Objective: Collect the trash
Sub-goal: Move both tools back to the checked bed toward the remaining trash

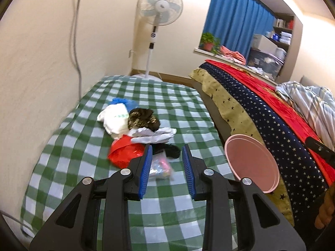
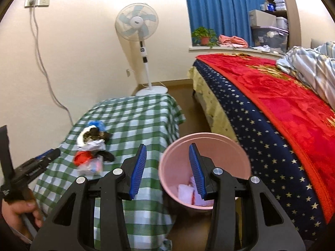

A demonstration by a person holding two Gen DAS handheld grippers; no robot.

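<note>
A heap of trash lies on the green-checked table (image 1: 117, 188): a red bag (image 1: 123, 152), a white bag (image 1: 115, 119), a blue bag (image 1: 123, 102), a dark crumpled wad (image 1: 144, 119), white paper (image 1: 155, 136) and a clear packet (image 1: 161, 167). My left gripper (image 1: 167, 147) hovers open just short of the clear packet, with nothing between its pads. In the right wrist view the left gripper (image 2: 53, 152) is left of the trash heap (image 2: 92, 152). The right gripper (image 2: 168, 146) is open and holds nothing. It straddles the near rim of the pink bin (image 2: 182, 142), which holds white scraps (image 2: 186, 192).
The pink bin (image 1: 251, 163) stands on the floor between the table and a bed with a starred blue cover (image 2: 261, 136) and a red blanket (image 2: 282, 96). A standing fan (image 2: 136, 23) is beyond the table, and cables hang down the left wall. A hand (image 2: 18, 211) holds the left gripper.
</note>
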